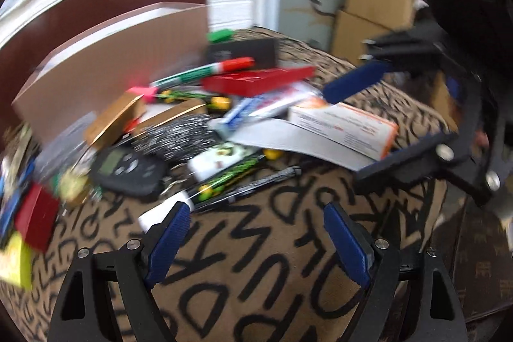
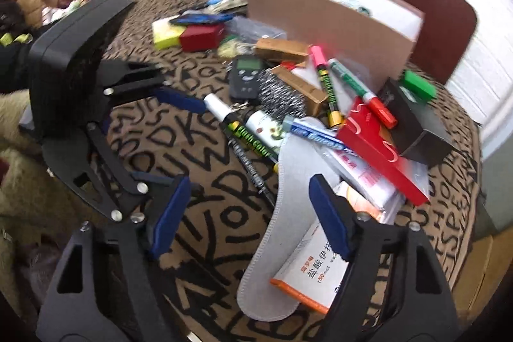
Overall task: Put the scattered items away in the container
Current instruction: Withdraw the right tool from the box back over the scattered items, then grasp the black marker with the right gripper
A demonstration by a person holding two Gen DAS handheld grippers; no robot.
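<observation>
Both tongs, left (image 1: 253, 233) and right (image 2: 247, 210), gape empty; the light, stiff medicine box (image 2: 307, 274) likely grips best across its narrow sides.

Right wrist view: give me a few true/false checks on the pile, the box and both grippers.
1. The cardboard box stands behind the pile. True.
2. The right gripper grips the red box. False: its jaws are open, over the grey insole.
3. The green marker lies partly on the red box. True.
4. The left gripper is shut on a pen. False: it is open and empty.
5. The orange-and-white medicine box sits in the cardboard box. False: it lies on the insole.
</observation>
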